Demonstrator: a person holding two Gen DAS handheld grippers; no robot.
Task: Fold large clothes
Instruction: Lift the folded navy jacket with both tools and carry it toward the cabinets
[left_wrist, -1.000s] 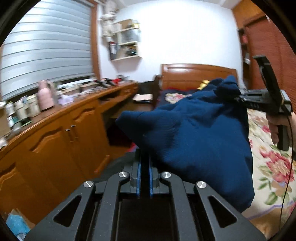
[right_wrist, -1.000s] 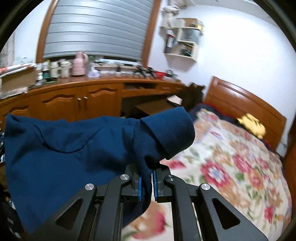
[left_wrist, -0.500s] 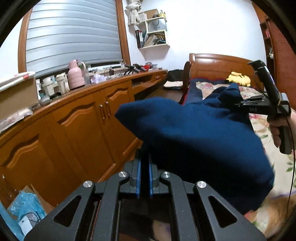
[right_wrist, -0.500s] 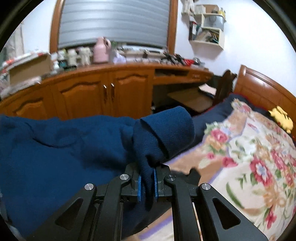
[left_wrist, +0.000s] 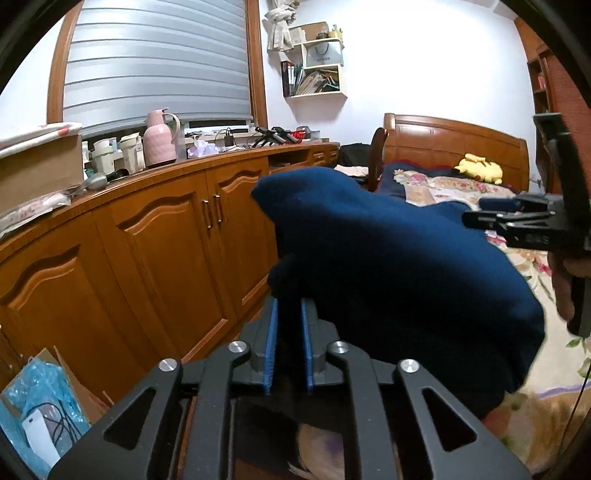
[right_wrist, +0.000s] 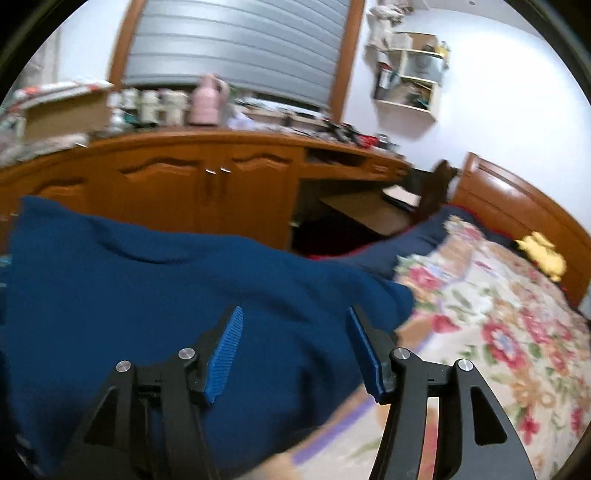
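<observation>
A large dark blue knitted garment (left_wrist: 399, 258) hangs in front of me, over the near edge of the bed. My left gripper (left_wrist: 288, 314) is shut on a fold of its fabric. My right gripper (right_wrist: 295, 325) is open with its blue pads wide apart, just above the garment (right_wrist: 166, 302), which lies slack below it. The right gripper also shows at the right edge of the left wrist view (left_wrist: 528, 221), held in a hand.
A bed with a floral cover (right_wrist: 498, 332) and wooden headboard (left_wrist: 454, 140) lies to the right, with a yellow plush toy (right_wrist: 543, 251) near the pillow end. A long wooden cabinet (left_wrist: 147, 240) with clutter on top runs along the left. A cardboard box (left_wrist: 48, 398) stands on the floor.
My right gripper has opened and let go of the garment's corner, which has dropped flat. Both grippers moved lower and left along the cabinet. The left gripper still holds its fold.
</observation>
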